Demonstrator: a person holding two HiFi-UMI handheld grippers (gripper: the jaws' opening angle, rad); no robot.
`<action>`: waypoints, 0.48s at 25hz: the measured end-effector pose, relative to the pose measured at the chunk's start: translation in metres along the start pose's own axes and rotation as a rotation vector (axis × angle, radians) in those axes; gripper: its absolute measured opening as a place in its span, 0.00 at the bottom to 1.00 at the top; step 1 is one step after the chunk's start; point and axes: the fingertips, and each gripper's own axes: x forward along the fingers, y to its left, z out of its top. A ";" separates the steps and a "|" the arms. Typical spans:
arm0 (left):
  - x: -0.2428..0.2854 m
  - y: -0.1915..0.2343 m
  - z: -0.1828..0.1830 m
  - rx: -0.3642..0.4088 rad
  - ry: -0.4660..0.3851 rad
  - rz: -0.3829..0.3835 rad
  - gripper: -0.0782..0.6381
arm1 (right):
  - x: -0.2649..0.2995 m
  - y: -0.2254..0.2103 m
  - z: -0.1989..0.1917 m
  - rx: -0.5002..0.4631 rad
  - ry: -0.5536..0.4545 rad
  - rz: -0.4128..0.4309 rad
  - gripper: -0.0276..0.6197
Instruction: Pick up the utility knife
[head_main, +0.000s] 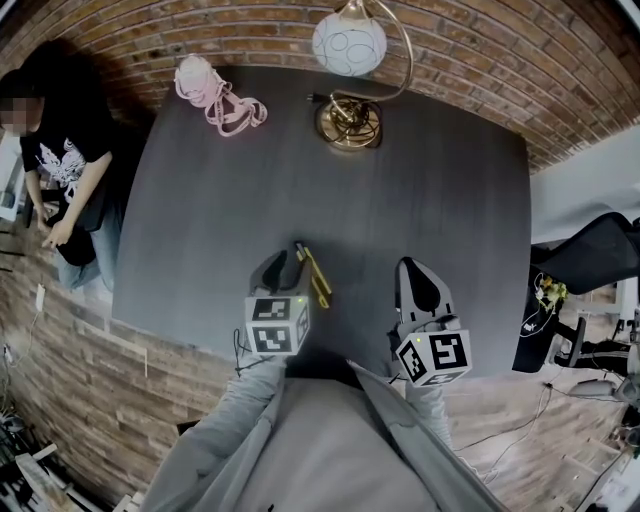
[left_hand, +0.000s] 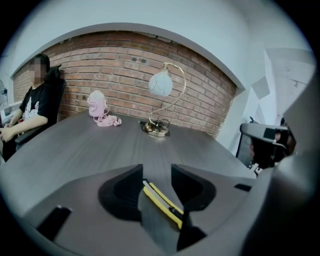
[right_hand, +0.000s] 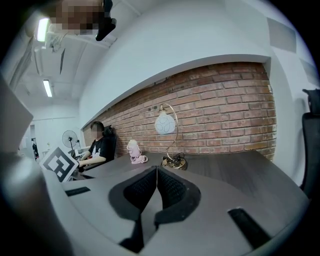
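Note:
A yellow and black utility knife (head_main: 312, 275) lies flat on the dark grey table (head_main: 420, 190), near its front edge. My left gripper (head_main: 287, 264) is down at the knife with its jaws open. In the left gripper view the knife (left_hand: 162, 199) runs slantwise between the two pads, and neither pad presses on it. The left gripper (left_hand: 157, 169) points over the table toward the brick wall. To the right of the knife, my right gripper (head_main: 416, 270) is held over the table with nothing in it. Its pads (right_hand: 170, 187) meet, so the right gripper (right_hand: 157, 171) is shut.
A brass lamp (head_main: 349, 120) with a white globe stands at the table's far edge. A pink bundle (head_main: 215, 95) lies at the far left. A person (head_main: 65, 170) sits off the left side. A black office chair (head_main: 590, 255) stands to the right.

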 end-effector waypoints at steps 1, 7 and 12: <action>0.004 0.000 -0.006 -0.006 0.015 0.003 0.33 | 0.000 0.000 -0.002 0.000 0.004 0.001 0.07; 0.030 -0.005 -0.035 -0.036 0.098 0.017 0.40 | 0.001 -0.004 -0.009 0.004 0.020 0.001 0.07; 0.046 -0.005 -0.057 -0.074 0.155 0.048 0.42 | 0.003 -0.008 -0.012 0.003 0.030 -0.005 0.07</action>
